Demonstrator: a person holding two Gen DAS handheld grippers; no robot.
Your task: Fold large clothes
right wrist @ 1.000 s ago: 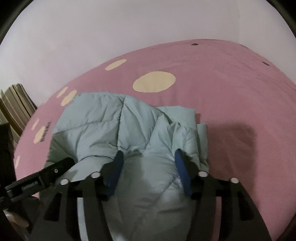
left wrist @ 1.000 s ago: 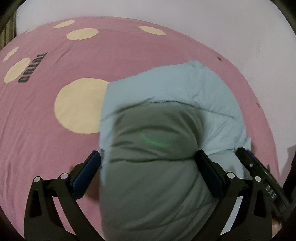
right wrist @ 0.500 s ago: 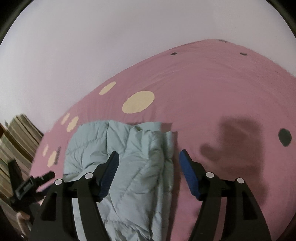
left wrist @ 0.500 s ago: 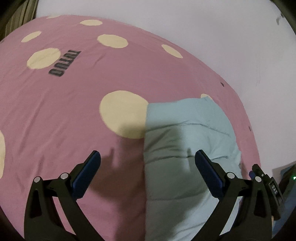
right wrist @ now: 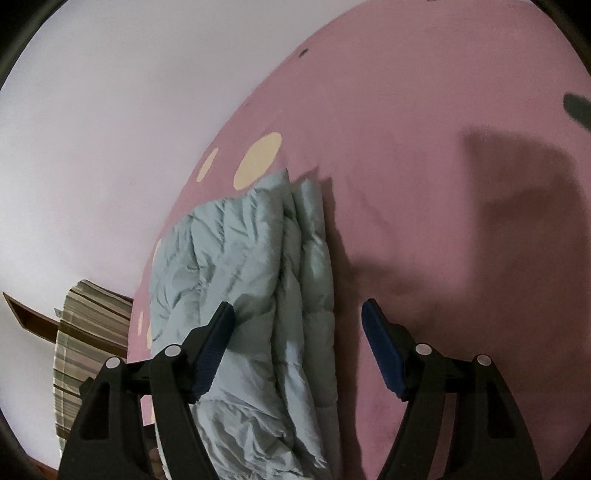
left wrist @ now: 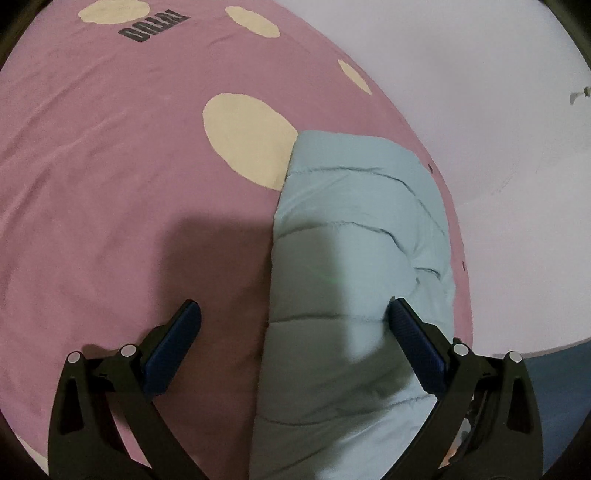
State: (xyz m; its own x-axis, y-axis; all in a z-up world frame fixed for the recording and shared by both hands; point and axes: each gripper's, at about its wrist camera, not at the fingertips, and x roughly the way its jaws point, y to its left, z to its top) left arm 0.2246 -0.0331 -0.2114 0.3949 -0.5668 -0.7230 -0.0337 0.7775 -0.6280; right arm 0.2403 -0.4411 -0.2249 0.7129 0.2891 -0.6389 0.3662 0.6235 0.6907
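Observation:
A light blue quilted puffer jacket (left wrist: 354, 206) lies folded in a long bundle on a pink bed sheet (left wrist: 110, 166) with cream dots. My left gripper (left wrist: 293, 304) hovers open over the jacket's left edge, its left finger above bare sheet and its right finger above the padding. In the right wrist view the jacket (right wrist: 236, 251) runs up the left half, with stacked layers along its right edge. My right gripper (right wrist: 297, 305) straddles that edge with its jaws opening. The jacket lies between them, and neither pad presses on it.
A white wall (left wrist: 480, 92) borders the bed on its far side. A striped stack (right wrist: 85, 332) and a brown wooden piece (right wrist: 26, 314) stand beyond the bed's left end in the right wrist view. Dark lettering (left wrist: 153, 27) is printed on the sheet.
A second ago each gripper had the jacket's bulk bulging between its fingers. Both have since pulled sideways and rolled, the right jaws have widened, and the jacket lies flat and folded.

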